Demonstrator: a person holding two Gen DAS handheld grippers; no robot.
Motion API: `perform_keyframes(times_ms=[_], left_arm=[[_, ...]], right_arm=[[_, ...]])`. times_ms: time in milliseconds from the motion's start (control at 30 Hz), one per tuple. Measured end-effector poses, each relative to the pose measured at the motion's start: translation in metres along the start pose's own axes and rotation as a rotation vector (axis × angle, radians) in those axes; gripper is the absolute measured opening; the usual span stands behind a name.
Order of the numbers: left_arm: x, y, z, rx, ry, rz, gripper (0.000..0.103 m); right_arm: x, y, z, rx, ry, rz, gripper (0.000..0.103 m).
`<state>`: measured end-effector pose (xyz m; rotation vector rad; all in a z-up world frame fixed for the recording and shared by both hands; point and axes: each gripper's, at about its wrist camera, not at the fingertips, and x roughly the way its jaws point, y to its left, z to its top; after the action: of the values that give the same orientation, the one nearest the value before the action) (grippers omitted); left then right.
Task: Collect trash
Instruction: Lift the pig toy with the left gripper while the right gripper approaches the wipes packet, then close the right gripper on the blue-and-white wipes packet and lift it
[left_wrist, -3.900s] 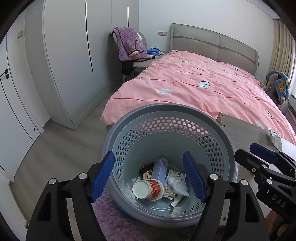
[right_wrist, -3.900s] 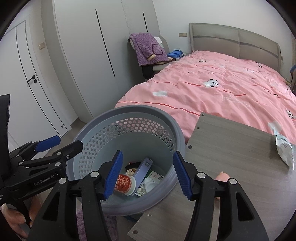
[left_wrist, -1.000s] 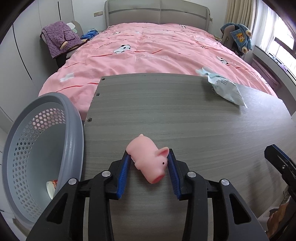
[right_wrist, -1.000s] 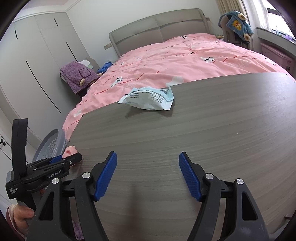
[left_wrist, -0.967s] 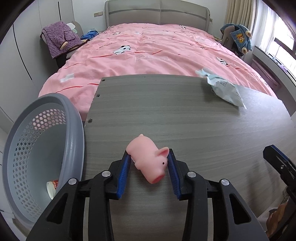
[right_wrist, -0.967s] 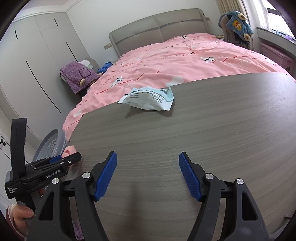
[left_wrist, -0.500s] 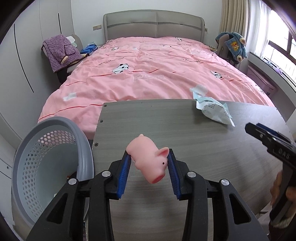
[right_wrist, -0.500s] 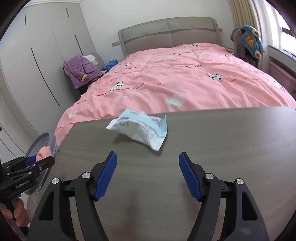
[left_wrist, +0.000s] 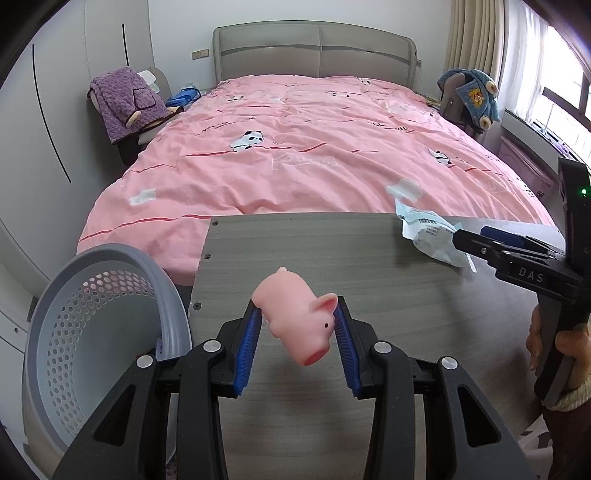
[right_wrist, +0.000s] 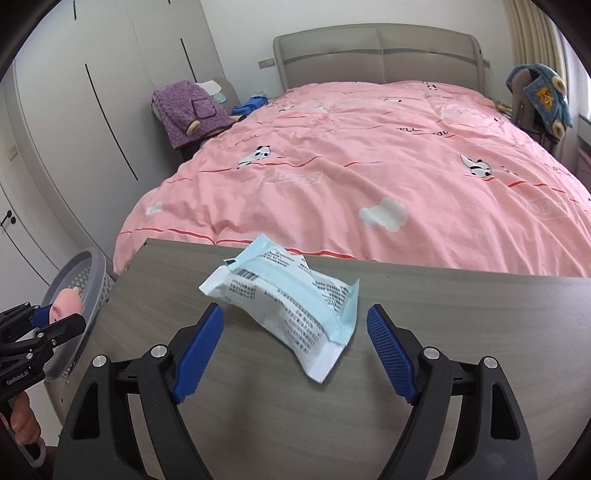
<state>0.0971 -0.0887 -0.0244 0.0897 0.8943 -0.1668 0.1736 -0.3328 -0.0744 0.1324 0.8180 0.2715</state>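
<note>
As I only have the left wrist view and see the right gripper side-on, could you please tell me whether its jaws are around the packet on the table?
Observer: Yes. The right gripper is open, its jaws have just been opening, and the packet lies between the pads, untouched.
Operator: Is it centred in the gap?
Observer: No, it lies aslant, with its right edge close to the pad on the picture's right.
Operator: What does the end hidden from me look like?
Observer: It is a white sealed edge resting on the table, pointing back toward the gripper.
</note>
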Motion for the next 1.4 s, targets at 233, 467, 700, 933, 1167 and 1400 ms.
perform_keyframes(times_ms=[233, 467, 700, 933, 1167, 1400], left_arm=[[0.001, 0.006, 0.005, -0.016, -0.005, 0.002, 0.038], [0.004, 0.010, 0.006, -0.026, 0.003, 0.003, 0.038], [0.003, 0.014, 0.007, -0.042, -0.003, 0.006, 0.038], [-0.003, 0.023, 0.009, -0.063, -0.020, 0.008, 0.038], [-0.010, 0.029, 0.008, -0.078, -0.036, 0.003, 0.038], [-0.015, 0.033, 0.006, -0.083, -0.046, -0.001, 0.038]], right_arm=[[0.015, -0.004, 0.013, 0.014, 0.021, 0.062, 0.085], [0.027, -0.002, 0.018, 0.021, 0.045, 0.098, 0.086], [0.034, 0.006, 0.013, 0.015, 0.082, 0.121, 0.086], [0.027, 0.028, -0.002, -0.013, 0.103, 0.148, 0.086], [0.018, 0.054, -0.018, -0.033, 0.114, 0.193, 0.086], [0.002, 0.066, -0.017, -0.016, 0.056, 0.164, 0.086]])
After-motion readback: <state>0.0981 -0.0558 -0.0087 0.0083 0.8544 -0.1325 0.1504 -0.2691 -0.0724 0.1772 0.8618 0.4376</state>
